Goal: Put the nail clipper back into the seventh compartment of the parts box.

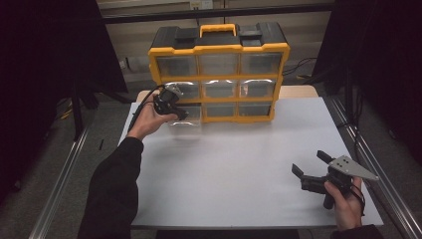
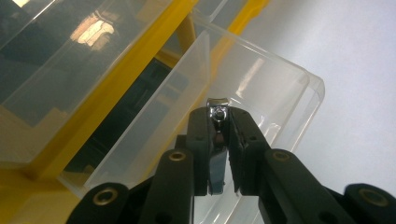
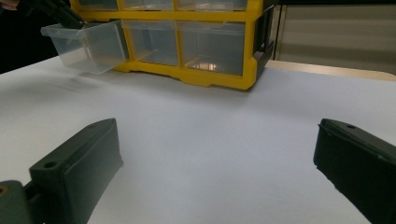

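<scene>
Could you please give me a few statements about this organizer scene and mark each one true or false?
1. The left hand-held gripper is shut on a small metal nail clipper. True.
2. The right hand-held gripper holds a drawer. False: its jaws stand wide open with nothing between them, above the white table.
3. The clear drawer at the bottom left of the yellow organizer is pulled out. True.
4. The organizer lies flat on its back. False: it stands upright, handle on top.
5. The nail clipper is held over the open drawer. True.
</scene>
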